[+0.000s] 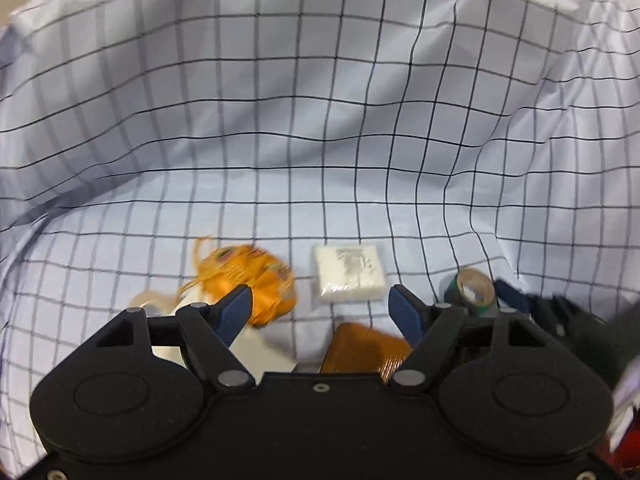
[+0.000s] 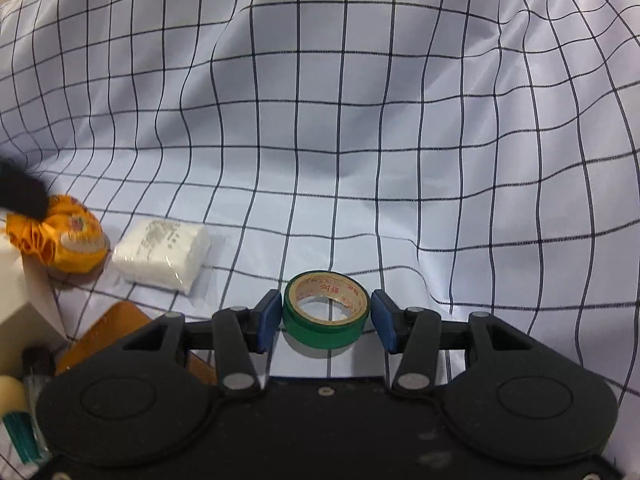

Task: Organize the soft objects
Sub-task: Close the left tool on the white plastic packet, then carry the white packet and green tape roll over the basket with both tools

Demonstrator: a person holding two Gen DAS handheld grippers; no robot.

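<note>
Right gripper (image 2: 326, 318) straddles green tape roll (image 2: 326, 312) on checked cloth (image 2: 360, 140); left pad touches, right pad just clear, no pinch yet. Risk: uneven squeeze tips roll, rolls away. Left gripper (image 1: 320, 312) spread, empty, above orange pouch (image 1: 248, 276) and white packet (image 1: 348, 272); may snag pouch.

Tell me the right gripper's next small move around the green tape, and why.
Probably close the right gripper on the green tape roll. The roll sits between its blue fingers, with a small gap showing on each side, so nothing looks clamped yet. The checked cloth beyond it is bare, leaving room to lift afterward.
</note>
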